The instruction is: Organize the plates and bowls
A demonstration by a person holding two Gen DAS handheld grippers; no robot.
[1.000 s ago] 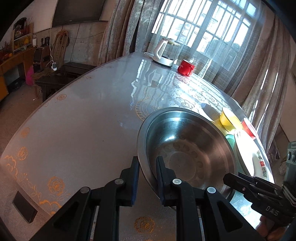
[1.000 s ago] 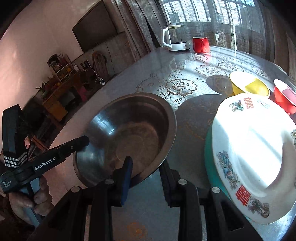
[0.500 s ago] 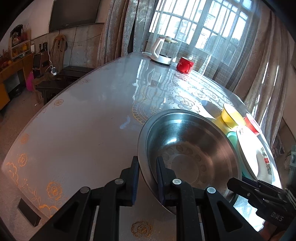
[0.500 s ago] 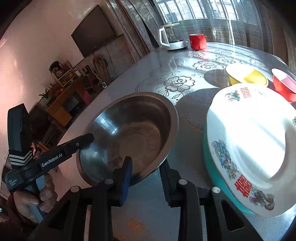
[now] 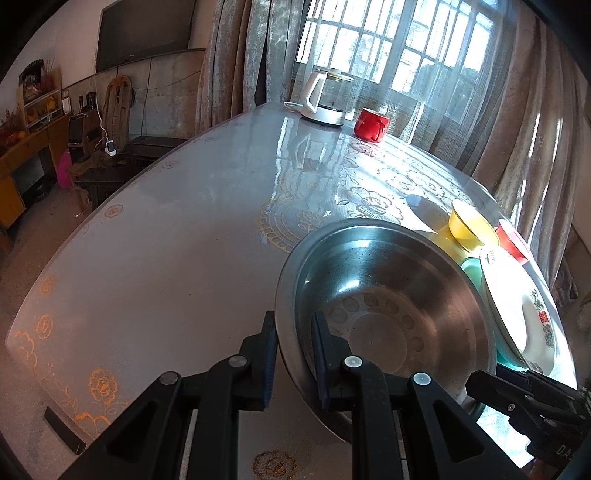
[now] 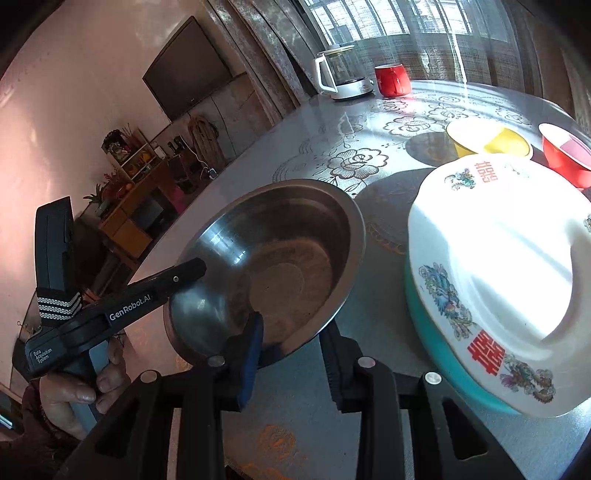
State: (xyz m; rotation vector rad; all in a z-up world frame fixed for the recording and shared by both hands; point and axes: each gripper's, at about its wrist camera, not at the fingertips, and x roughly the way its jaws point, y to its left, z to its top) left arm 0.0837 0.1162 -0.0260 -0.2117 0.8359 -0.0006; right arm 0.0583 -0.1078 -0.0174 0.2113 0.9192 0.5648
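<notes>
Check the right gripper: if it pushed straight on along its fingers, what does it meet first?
Most likely the steel bowl: the right gripper already straddles its near rim, so the bowl's wall lies directly ahead. The left gripper clamps the bowl's other side. Depth is approximate.

A white electric kettle (image 5: 320, 96) stands at the table's (image 5: 166, 258) far edge, at twelve o'clock, with a red mug (image 5: 370, 119) just beside it. A dark television (image 5: 142, 31) hangs at ten o'clock; curtains (image 5: 229, 59) cover the window (image 5: 399, 44).
</notes>
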